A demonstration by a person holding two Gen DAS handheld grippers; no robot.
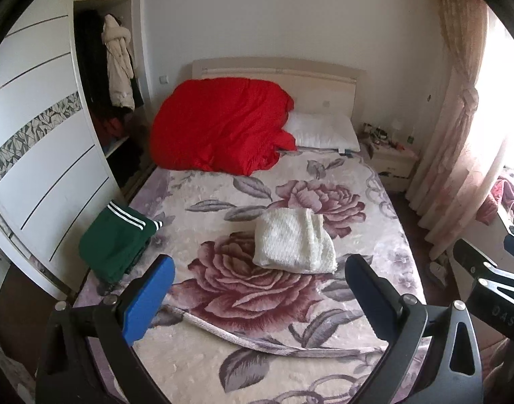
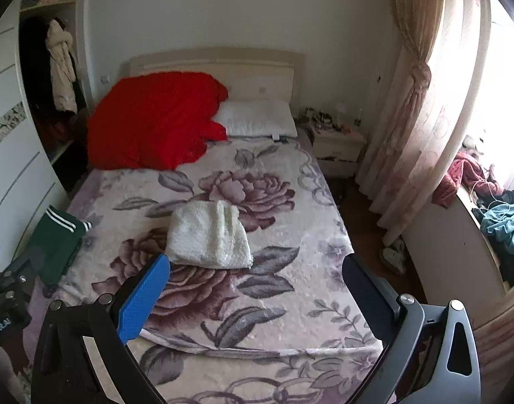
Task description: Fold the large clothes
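Note:
A folded white knitted garment (image 1: 295,244) lies in the middle of the bed (image 1: 263,363), also shown in the right wrist view (image 2: 208,235). A folded green garment with white stripes (image 1: 117,240) sits at the bed's left edge, and shows in the right wrist view (image 2: 58,244) too. My left gripper (image 1: 258,298) is open and empty, held above the foot of the bed, short of the white garment. My right gripper (image 2: 257,294) is open and empty, beside the left one.
A red quilt (image 1: 220,124) and a white pillow (image 1: 324,131) lie at the headboard. A wardrobe (image 1: 44,155) stands close on the left. A nightstand (image 1: 393,161), curtains (image 2: 412,128) and a windowsill with clothes (image 2: 499,215) are on the right.

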